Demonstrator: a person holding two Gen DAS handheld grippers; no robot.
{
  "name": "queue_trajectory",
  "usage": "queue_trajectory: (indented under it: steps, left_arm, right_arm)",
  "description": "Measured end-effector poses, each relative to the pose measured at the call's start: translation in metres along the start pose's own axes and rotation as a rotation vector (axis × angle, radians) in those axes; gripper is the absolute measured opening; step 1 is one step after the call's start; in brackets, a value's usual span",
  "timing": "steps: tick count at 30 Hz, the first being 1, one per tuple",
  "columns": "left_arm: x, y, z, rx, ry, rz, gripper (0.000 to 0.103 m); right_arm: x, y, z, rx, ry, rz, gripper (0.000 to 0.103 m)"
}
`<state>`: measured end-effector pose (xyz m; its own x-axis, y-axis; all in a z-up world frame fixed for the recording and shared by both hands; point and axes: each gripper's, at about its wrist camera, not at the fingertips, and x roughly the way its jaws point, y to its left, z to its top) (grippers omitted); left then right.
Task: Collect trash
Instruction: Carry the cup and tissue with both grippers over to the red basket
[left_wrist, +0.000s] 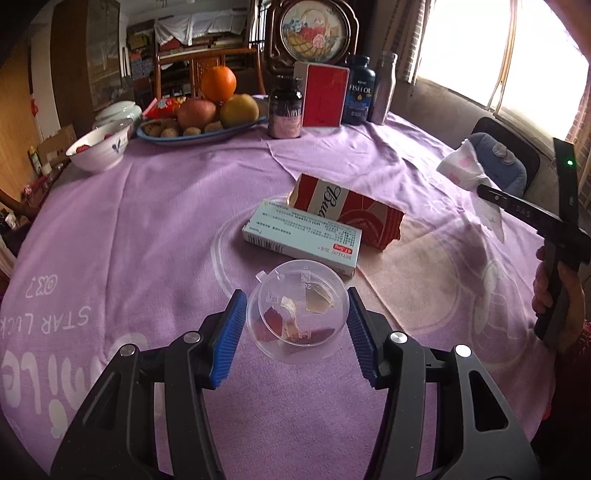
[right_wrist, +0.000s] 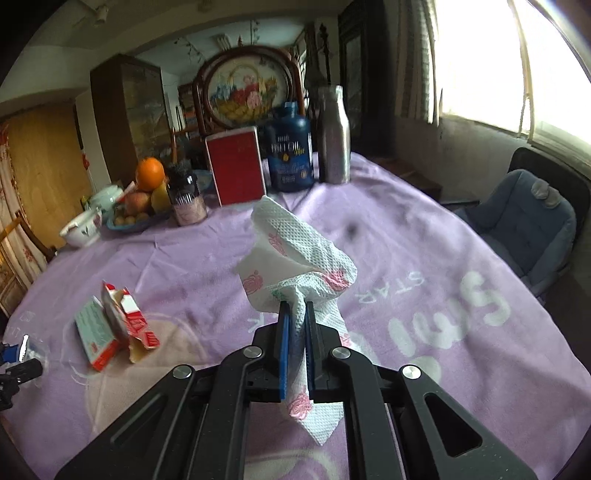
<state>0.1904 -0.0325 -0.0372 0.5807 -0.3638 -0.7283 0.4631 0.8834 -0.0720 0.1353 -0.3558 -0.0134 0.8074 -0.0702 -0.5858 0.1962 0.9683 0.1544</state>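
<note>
Lilac cloth (left_wrist: 147, 229) with white lettering covers the round table. Far left on it: a white bowl with red flowers (left_wrist: 100, 147), then a blue dish of fruit (left_wrist: 207, 110) topped by an orange. Behind centre stand a dark jar (left_wrist: 285, 109), a red card box (left_wrist: 325, 95), a blue fish-oil bottle (left_wrist: 360, 92) and a metal flask (left_wrist: 386, 88), before a round framed basket picture (left_wrist: 314, 31).

Mid-table: a pale medicine box (left_wrist: 303, 240) lying flat, with a torn red-and-white carton (left_wrist: 351, 214) touching its far side.

Left gripper (left_wrist: 295, 321): blue ribbed pads closed on either side of a clear plastic cup (left_wrist: 299, 314), jaws part-way apart to the cup's width. Cup is tipped, mouth toward the camera, with reddish and pale scraps inside. It looks clear of the cloth, though I cannot tell for sure.

Right gripper (right_wrist: 296, 325): jaws nearly together, pinching a crumpled white paper towel (right_wrist: 295, 251) with pink print. Towel is raised above the cloth, one bunch billowing beyond the fingertips, one corner hanging below them. From the left camera, a hand (left_wrist: 561, 295) grips that tool's handle at the right edge.

Right of the table: a chair with a blue cushion (right_wrist: 524, 221) beneath a bright window.
</note>
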Motion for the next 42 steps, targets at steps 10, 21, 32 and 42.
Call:
queue_trajectory:
  steps: [10,21,32,42]
  left_arm:
    - [-0.038,-0.003,-0.004,-0.046,-0.093,-0.057,0.054]
    - [-0.055,-0.07,-0.029,-0.004,-0.136,-0.098,0.054]
    - [-0.069,-0.171,-0.04,0.146,-0.136,-0.26,0.054]
    - [-0.062,-0.27,-0.049,0.298,-0.094,-0.381,0.054]
  right_arm:
    - [-0.104,0.003,-0.06,0.128,-0.092,0.101,0.008]
    - [-0.191,-0.031,-0.096,0.144,-0.16,0.062,0.01]
    - [-0.269,-0.094,-0.14,0.189,-0.229,-0.104,0.01]
    - [-0.31,-0.163,-0.196,0.272,-0.194,-0.275,0.011]
